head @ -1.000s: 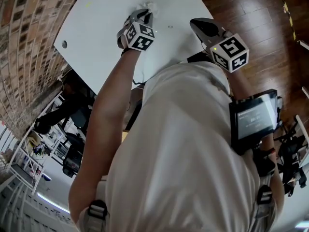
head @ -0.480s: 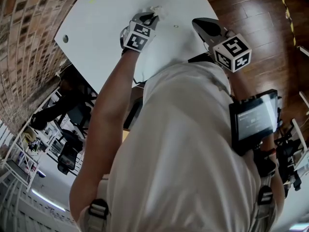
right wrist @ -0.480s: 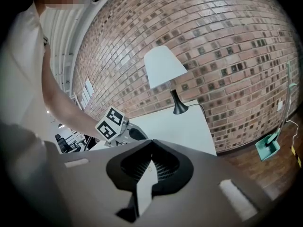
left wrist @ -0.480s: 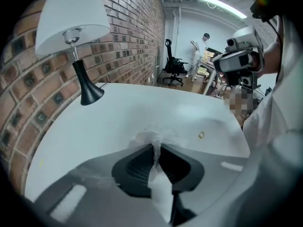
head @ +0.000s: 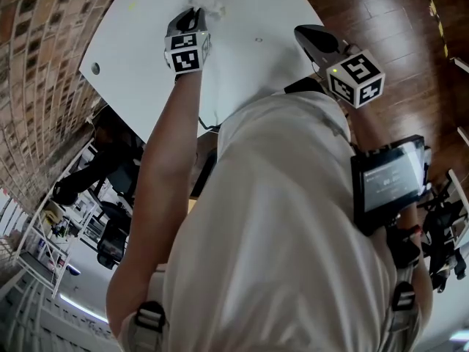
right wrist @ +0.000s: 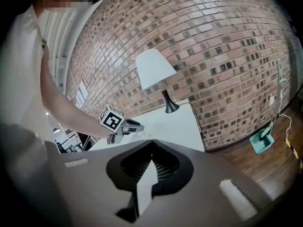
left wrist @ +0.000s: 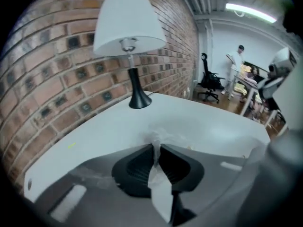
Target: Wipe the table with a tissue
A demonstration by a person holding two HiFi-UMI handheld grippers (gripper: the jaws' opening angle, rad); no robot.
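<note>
Plainly, tissue (left wrist: 155,135) pokes fwd from left claw (left wrist: 155,148).

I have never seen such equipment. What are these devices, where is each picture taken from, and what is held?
A person holds a two-jaw gripper in each hand; the marker cubes belong to them. One picture comes from a camera on the person's head, looking down; the others from cameras on each gripper, looking along its jaws. The left gripper pinches a white tissue over the white table; its jaws have just opened slightly. The right gripper, near the table's edge, is shut and empty. A lamp stands on the table.
</note>
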